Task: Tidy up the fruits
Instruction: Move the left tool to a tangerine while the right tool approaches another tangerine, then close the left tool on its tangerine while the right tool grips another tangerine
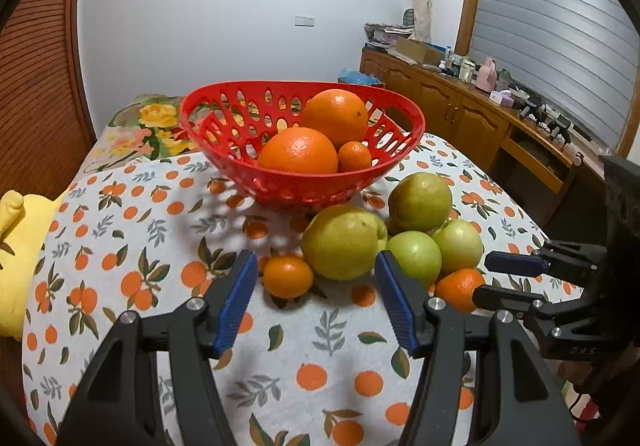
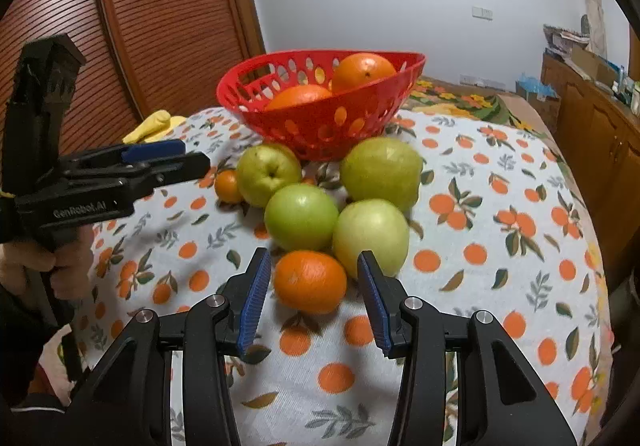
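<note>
Far left: a yellow cloth (image 1: 16, 254) lies at the edge of the table, which is covered by an orange-print tablecloth (image 1: 120, 226).

Left of centre: my left gripper (image 1: 316, 260) hangs above the cloth and tilts down toward the fruit. Its jaws stand fairly wide and there is nothing between the blue pads. Just ahead of its left finger lies the left tangerine (image 1: 288, 276), touching the near pear (image 1: 342, 242).

Centre, behind the loose fruit: the red basket (image 1: 200, 114) stands upright. It holds two large oranges (image 1: 298, 152) and a small basket tangerine (image 1: 354, 156).

Right of centre: the far pear (image 1: 420, 202) and two green apples (image 1: 414, 258) sit bunched against the near pear, all on the cloth in front of the basket.

Right: the right tangerine (image 2: 310, 282) rests on the cloth against the apples. My right gripper (image 2: 313, 257) points down at it. Its jaws are set narrower than the left one's, with a finger on either side of the tangerine and a gap showing on both sides, so nothing is gripped.

Far right: a wooden sideboard (image 1: 460, 114) runs along the wall.
</note>
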Available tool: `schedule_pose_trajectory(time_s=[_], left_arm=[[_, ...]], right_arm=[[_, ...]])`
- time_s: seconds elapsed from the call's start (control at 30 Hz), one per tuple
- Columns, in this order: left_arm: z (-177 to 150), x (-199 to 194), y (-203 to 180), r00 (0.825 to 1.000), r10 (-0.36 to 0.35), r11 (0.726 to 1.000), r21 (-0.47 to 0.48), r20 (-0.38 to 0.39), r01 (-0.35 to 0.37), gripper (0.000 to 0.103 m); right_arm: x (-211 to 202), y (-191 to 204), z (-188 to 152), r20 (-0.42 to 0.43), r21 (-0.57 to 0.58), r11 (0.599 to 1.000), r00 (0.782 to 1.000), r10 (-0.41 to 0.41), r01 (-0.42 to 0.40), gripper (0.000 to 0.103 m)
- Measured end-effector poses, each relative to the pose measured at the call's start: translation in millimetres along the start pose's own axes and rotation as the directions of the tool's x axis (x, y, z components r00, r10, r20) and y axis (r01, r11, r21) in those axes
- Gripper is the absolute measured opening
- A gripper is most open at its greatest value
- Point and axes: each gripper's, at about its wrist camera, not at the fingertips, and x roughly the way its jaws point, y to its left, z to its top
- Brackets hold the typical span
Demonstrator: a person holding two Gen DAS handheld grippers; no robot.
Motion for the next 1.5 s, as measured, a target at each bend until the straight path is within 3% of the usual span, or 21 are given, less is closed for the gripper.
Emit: schedule_pose_trajectory(time_s=[0.4, 0.6, 0.67, 0.93, 1.27, 1.5], left_arm=[[-10.9, -1.2, 3.2, 1.0, 0.002, 1.0, -0.004, -0.014, -0.002, 0.06], [-12.5, 0.7, 5.0, 1.0, 0.008, 1.0, -0.001, -0.024, -0.008, 0.06], [-13.2, 3.9, 4.8, 0.999, 0.014, 1.0, 0.006, -0.033, -0.014, 0.06], [-14.0, 22.6, 9.9, 0.997, 0.014, 1.0, 0.016, -0.082, -0.013, 0.06], [-10.4, 42.4, 15.3, 0.993, 0.001, 1.0, 0.021, -0.116, 0.002, 0.04], [-3.4, 53.2, 15.8, 0.989, 0.01, 0.999, 0.037, -0.145, -0.005, 0.04]], right_arm=[[24.6, -1.0, -8.5, -0.082, 0.046, 0.999, 0.997, 0.009, -0.006, 0.056], [27.9, -1.6, -6.9, -0.09, 0.053, 0.999, 0.996, 0.004, 0.0, 0.056], [28.2, -1.2, -6.9, -0.089, 0.054, 0.999, 0.996, 0.007, -0.002, 0.045], [18.1, 1.1, -3.8, -0.061, 0.047, 0.999, 0.998, 0.027, -0.024, 0.044], [7.0, -0.5, 2.5, -0.025, 0.041, 0.999, 0.999, 0.027, -0.026, 0.044], [1.7, -2.3, 5.2, -0.008, 0.05, 0.998, 1.0, 0.029, -0.029, 0.044]])
